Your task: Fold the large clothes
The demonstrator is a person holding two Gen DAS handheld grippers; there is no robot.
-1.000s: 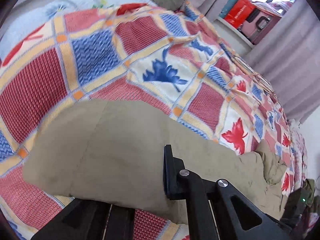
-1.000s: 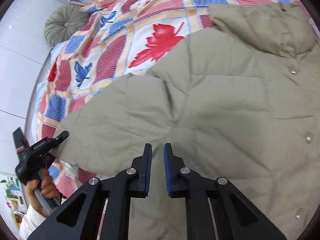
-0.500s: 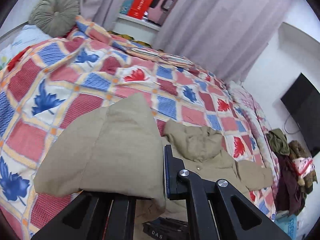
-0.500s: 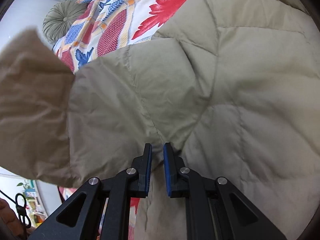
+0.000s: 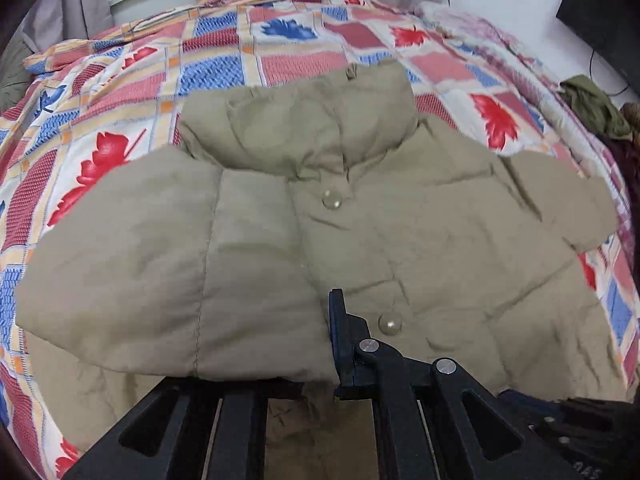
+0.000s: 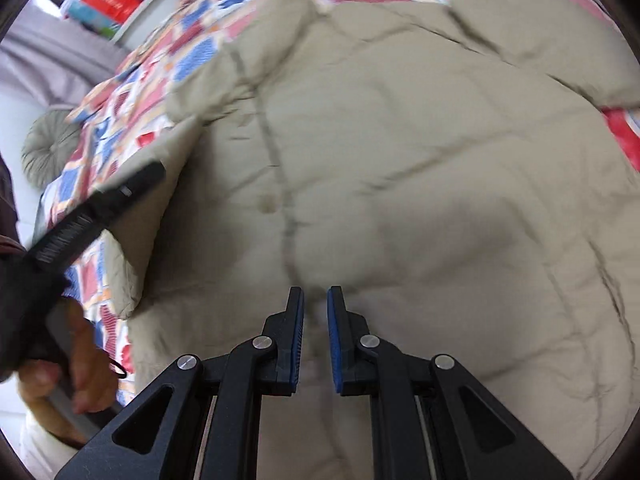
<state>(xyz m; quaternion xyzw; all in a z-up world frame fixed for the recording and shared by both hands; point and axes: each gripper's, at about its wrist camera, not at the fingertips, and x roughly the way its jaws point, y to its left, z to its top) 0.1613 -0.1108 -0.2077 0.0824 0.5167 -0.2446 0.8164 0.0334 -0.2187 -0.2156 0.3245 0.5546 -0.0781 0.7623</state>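
- The olive padded jacket (image 5: 420,220) lies front-up across the middle of the left wrist frame, on a patchwork bedspread (image 5: 224,68) of red and blue leaf squares; its collar points to the upper centre and two snap buttons run down the placket.
- The left gripper (image 5: 324,340) sits at lower centre, clamped on the jacket's sleeve (image 5: 168,272), which drapes across the left half of the frame above the jacket body. One jaw is buried under the fabric, so the pinch itself is hidden, though the hang of the cloth fits a firm hold.
- The right gripper (image 6: 315,336), at the lower centre of its own frame, has its jaws nearly together with only a slim gap. It seems to hold nothing, hovering over the jacket's chest, but blur makes that hard to confirm.
- In the right wrist view the left gripper enters from the left edge, a hand (image 6: 68,364) on its handle.
- Risks from here: the puffy sleeve may spring back open once released, since padded fabric resists creasing. The slippery shell could slide from the pinch mid-carry. Laying the sleeve askew over the placket would give a lumpy, crooked fold.
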